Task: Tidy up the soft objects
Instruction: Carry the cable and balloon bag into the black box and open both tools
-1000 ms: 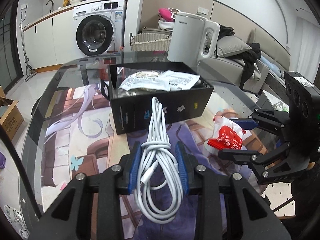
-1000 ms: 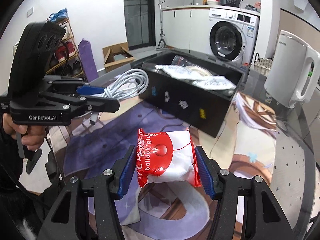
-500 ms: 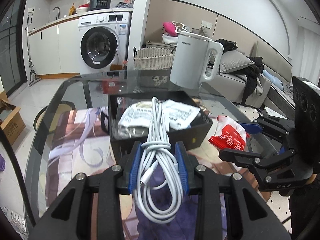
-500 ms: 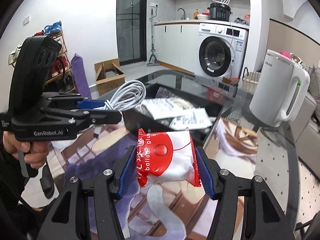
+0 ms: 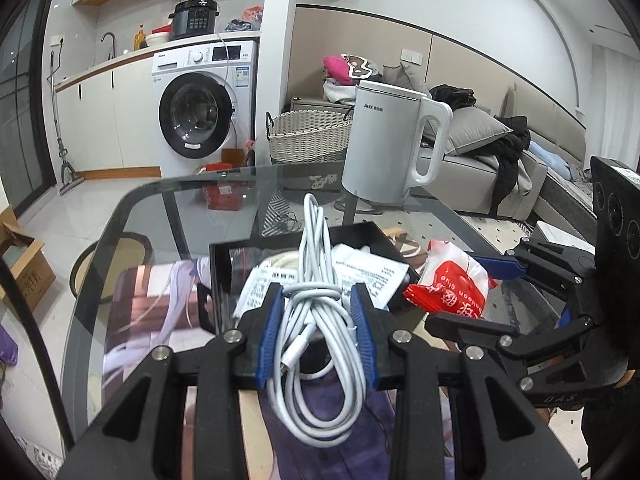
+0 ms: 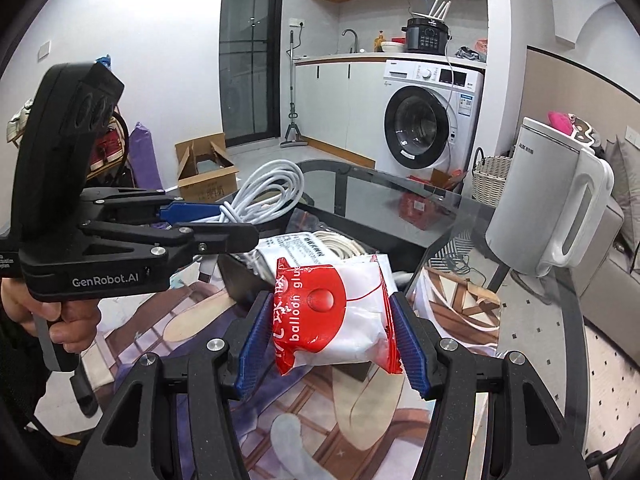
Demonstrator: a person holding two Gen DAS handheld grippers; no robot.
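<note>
Two hand-held grippers in view. Left hand-held gripper [image 5: 318, 330] clamped on one coiled white cable [image 5: 320, 300], loops hanging below the blue pads. Right hand-held gripper [image 6: 332, 340] closed on one red-and-white packet [image 6: 336, 316] marked "balloon glue", pads pressing both sides. Both items held in the air above the glass counter [image 5: 160, 216], over the near edge of one open black box [image 5: 224, 264]. Box holds two printed white bags [image 5: 372, 272] and a pale coiled cord [image 6: 340, 242]. Behind it on the counter: one white kettle [image 5: 384, 144]. Beyond, on the floor: one wicker basket [image 5: 308, 140], one washing machine [image 5: 200, 108].
</note>
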